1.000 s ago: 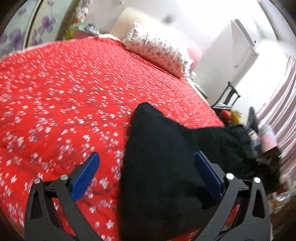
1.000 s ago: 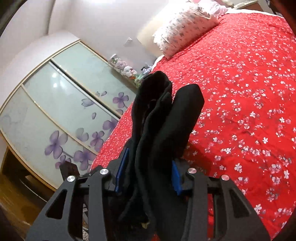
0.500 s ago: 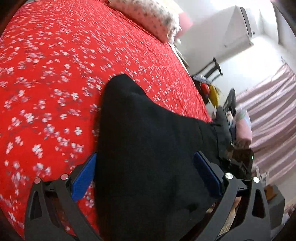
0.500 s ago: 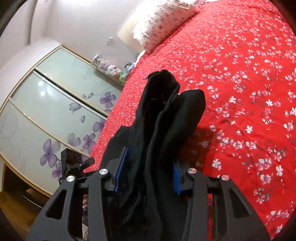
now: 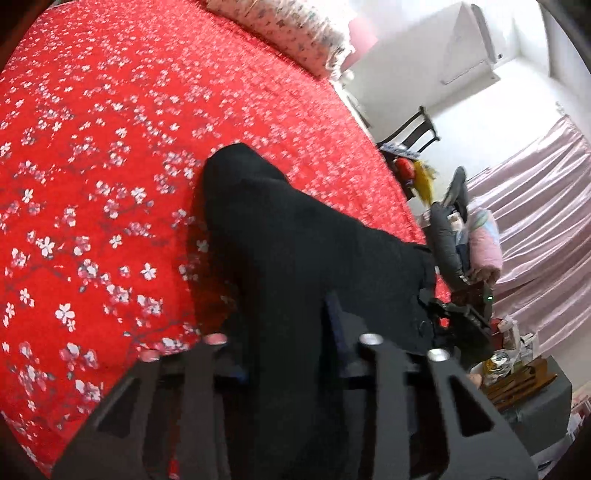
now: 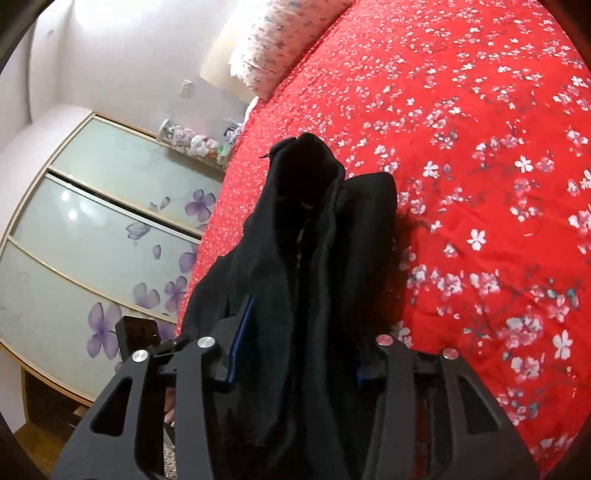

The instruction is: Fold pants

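pants: the black pants (image 5: 295, 236) lie in a bunched band across the near edge of the red flowered bedspread (image 5: 92, 184), one rounded end reaching toward the far side of the bed, the rest running to the right toward the other gripper.
left gripper: the left gripper (image 5: 291, 343) has its jaws closing, with a fold of the pants between them; cloth hides the pads, so how much is caught cannot be told.
right gripper: the right gripper (image 6: 295, 354) pinches a thick upright wad of the pants (image 6: 314, 240), several layers standing up between its blue pads (image 6: 242, 332).
left pose: angled downward over the near edge of the bed, fingers pointing toward the pillow (image 5: 291, 33) at the far end.
right pose: also tilted down, low over the bedspread (image 6: 480, 147), with the wardrobe doors (image 6: 92, 229) to its left.
risk, uneven grab: I judge the left jaws may catch only the top layer, so the lower layer would sag on lifting.
risk, slip: the right wad is thick and loosely stacked; a quick pull could shed inner layers.
risk, crooked fold: if the two hands move unevenly, the edges would likely not meet and the fold would twist.
risk, snag: dragging low could ruck up the bedspread.
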### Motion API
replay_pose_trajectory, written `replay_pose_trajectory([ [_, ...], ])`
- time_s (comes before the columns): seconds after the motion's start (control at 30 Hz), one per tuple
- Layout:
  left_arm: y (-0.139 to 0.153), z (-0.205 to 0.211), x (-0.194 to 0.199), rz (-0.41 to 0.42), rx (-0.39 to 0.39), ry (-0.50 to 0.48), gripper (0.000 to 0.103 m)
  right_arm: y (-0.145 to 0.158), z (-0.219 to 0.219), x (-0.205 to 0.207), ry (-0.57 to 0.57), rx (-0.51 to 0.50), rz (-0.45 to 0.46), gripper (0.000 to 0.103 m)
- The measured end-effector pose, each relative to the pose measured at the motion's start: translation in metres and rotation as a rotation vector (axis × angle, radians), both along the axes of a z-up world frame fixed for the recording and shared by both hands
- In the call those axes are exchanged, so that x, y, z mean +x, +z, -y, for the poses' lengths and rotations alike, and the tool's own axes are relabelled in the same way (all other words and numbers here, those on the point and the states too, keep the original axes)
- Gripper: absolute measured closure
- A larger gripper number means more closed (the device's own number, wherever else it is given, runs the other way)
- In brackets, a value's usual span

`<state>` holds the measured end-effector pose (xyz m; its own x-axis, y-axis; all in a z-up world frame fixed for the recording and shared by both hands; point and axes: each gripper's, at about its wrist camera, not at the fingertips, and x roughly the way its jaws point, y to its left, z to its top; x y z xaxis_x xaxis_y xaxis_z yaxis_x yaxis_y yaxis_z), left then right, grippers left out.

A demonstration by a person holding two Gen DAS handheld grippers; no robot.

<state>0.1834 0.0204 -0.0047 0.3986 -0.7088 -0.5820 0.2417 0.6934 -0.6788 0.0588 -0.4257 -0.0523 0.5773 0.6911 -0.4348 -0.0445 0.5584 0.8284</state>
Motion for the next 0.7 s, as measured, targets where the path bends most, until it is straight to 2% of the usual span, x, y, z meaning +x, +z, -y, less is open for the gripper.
replay_pose_trajectory([
  [0.13, 0.009, 0.002, -0.009, 0.068, 0.027, 0.006, 0.085, 0.008, 0.000, 0.001, 0.001, 0.038, 0.034, 0.064],
  [0.27, 0.019, -0.003, -0.011, 0.112, -0.039, 0.028, 0.089, 0.017, 0.000, 0.005, 0.007, 0.083, 0.073, 0.066],
  [0.5, 0.031, -0.008, -0.002, 0.171, -0.087, 0.110, 0.090, 0.028, -0.010, 0.026, 0.009, 0.114, 0.121, 0.067],
  [0.63, 0.028, -0.011, 0.009, 0.167, -0.082, 0.131, 0.090, 0.026, -0.013, 0.046, 0.004, 0.120, 0.125, 0.067],
  [0.7, 0.020, -0.013, 0.016, 0.126, -0.062, 0.148, 0.087, 0.022, -0.013, 0.052, -0.002, 0.107, 0.104, 0.067],
])
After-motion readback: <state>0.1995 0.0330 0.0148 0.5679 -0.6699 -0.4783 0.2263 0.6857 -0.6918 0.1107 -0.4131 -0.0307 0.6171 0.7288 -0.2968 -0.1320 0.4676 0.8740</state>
